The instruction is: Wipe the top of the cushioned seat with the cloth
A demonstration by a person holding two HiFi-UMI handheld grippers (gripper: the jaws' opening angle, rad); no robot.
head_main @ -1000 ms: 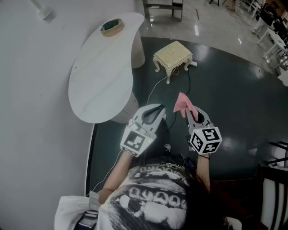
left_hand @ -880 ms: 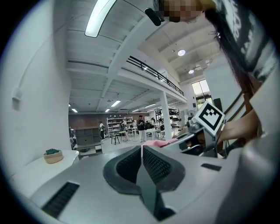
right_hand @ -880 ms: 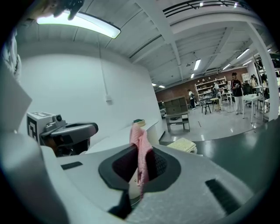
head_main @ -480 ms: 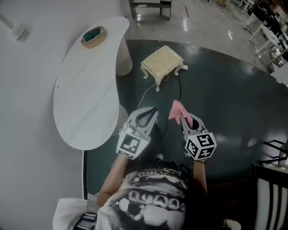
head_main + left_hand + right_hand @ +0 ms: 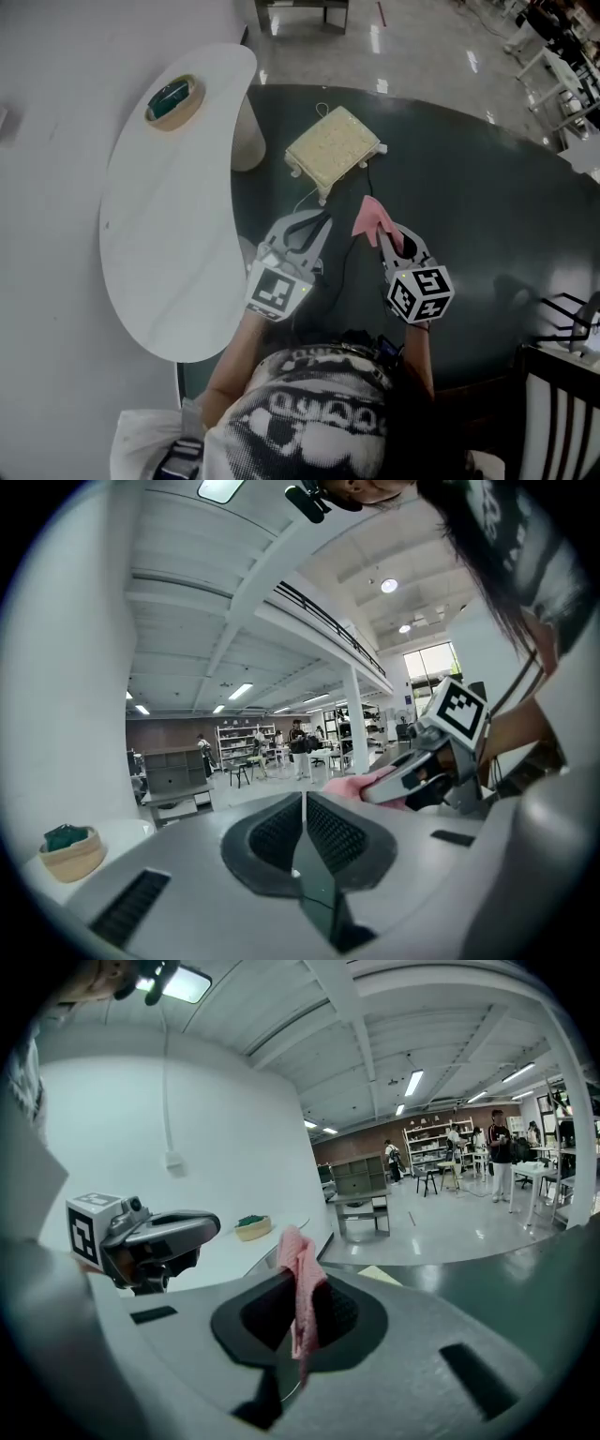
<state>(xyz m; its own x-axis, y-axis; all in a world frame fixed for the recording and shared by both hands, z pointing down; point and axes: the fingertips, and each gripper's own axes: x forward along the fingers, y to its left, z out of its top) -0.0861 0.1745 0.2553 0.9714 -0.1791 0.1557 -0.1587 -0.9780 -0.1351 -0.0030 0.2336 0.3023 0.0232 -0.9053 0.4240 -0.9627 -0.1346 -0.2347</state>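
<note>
Ahead of right hand-held gripper (image 5: 386, 236), cushioned seat (image 5: 333, 143) sitting well apart; we are clamping cloth (image 5: 369, 217) ready for wiping; left hand-held gripper (image 5: 322, 222) closed, empty, idling.

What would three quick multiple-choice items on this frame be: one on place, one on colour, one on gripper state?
1. Where is the cushioned seat?
A. On a shelf
B. Clamped in a gripper
C. On the dark floor, ahead of both grippers

2. What colour is the cloth?
A. Blue
B. Pink
C. Green

3. What state is the left gripper in?
A. Shut, with nothing between its jaws
B. Wide open
C. Shut on the cloth

Answers:
1. C: the head view shows the seat standing on the floor beyond the gripper tips.
2. B: the cloth is pink in both the head view and the right gripper view, clamped in the right gripper.
3. A: the left gripper view shows its jaws together with nothing in them.
</note>
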